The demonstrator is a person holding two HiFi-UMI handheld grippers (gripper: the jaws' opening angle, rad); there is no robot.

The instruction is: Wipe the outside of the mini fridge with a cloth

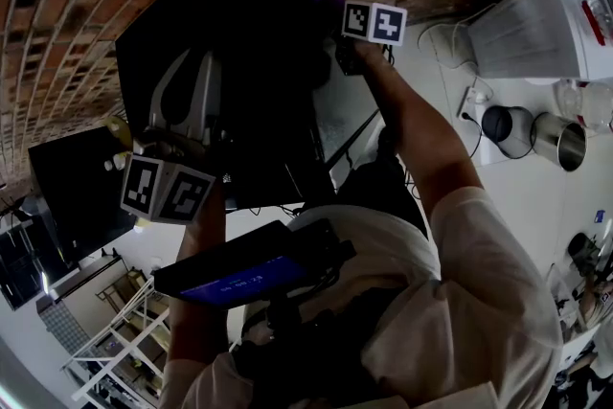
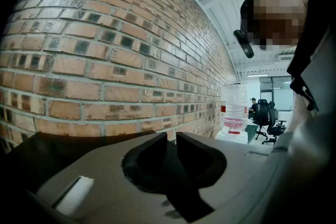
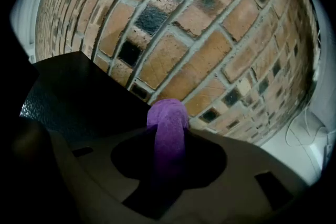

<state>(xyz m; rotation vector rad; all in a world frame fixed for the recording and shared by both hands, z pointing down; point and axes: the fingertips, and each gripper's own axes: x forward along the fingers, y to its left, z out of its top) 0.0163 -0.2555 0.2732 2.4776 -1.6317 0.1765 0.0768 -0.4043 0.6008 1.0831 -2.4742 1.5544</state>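
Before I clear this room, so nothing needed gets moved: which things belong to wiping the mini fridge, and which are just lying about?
For the job: mini fridge; purple cloth, gripped in the right claw.
Lying about: steel pot; dark pot; water bottle; office chairs.

All three views are dim, with strong fisheye bending and black corners. The mini fridge [image 1: 230, 53] is a near-black mass at the head view's centre, while the pale floor [image 1: 536, 206] at right is brightest.
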